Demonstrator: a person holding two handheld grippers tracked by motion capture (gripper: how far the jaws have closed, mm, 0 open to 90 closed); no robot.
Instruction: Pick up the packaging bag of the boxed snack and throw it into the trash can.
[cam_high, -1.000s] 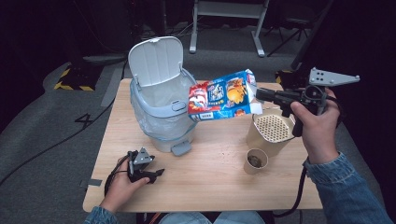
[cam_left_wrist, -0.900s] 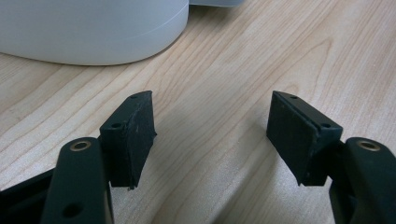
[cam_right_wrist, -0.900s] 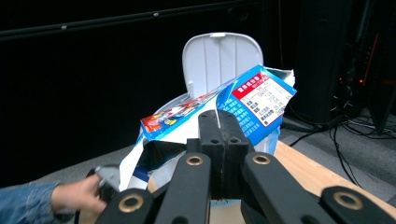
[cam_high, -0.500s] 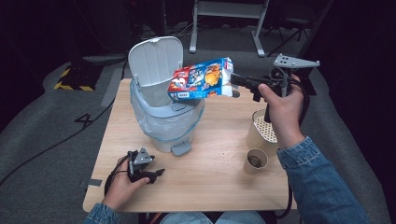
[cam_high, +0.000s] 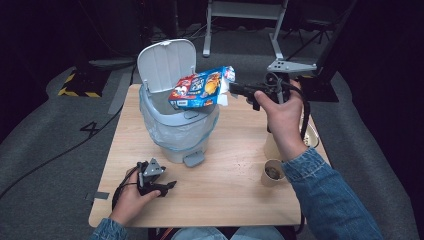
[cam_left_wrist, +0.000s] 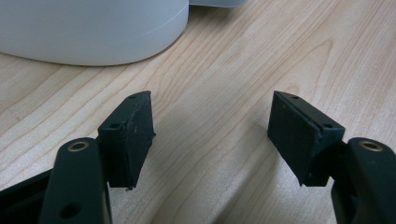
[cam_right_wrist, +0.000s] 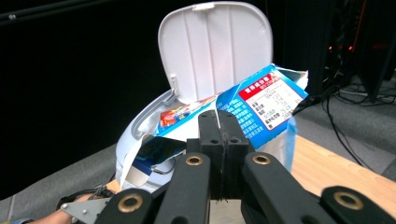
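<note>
1. A wooden table (cam_high: 235, 190) carries a pale grey pedal bin (cam_high: 175, 125) lined with a clear plastic bag; its lid (cam_high: 165, 62) stands raised at the back.
2. The right gripper (cam_high: 231, 89) is held above the table, level with the bin's mouth. In the right gripper view its two black jaws are pressed together on the edge of a flattened, torn snack box (cam_right_wrist: 252, 105).
3. The snack box (cam_high: 200, 89), mostly blue with red and orange print, hangs tilted over the open top of the bin, its far end in front of the raised lid. Whether it touches the rim cannot be told.
4. The left gripper (cam_high: 167, 187) rests low on the near left part of the table, held in the left hand (cam_high: 131, 197). In the left gripper view its jaws stand wide apart with nothing between them, bare wood beneath and the bin's base just ahead.
5. A paper cup (cam_high: 271, 172) with dark contents stands on the near right of the table, beside the right forearm in a denim sleeve (cam_high: 325, 195).
6. A second, paler cup (cam_high: 311, 137) stands behind it, largely hidden by the right wrist.
</note>
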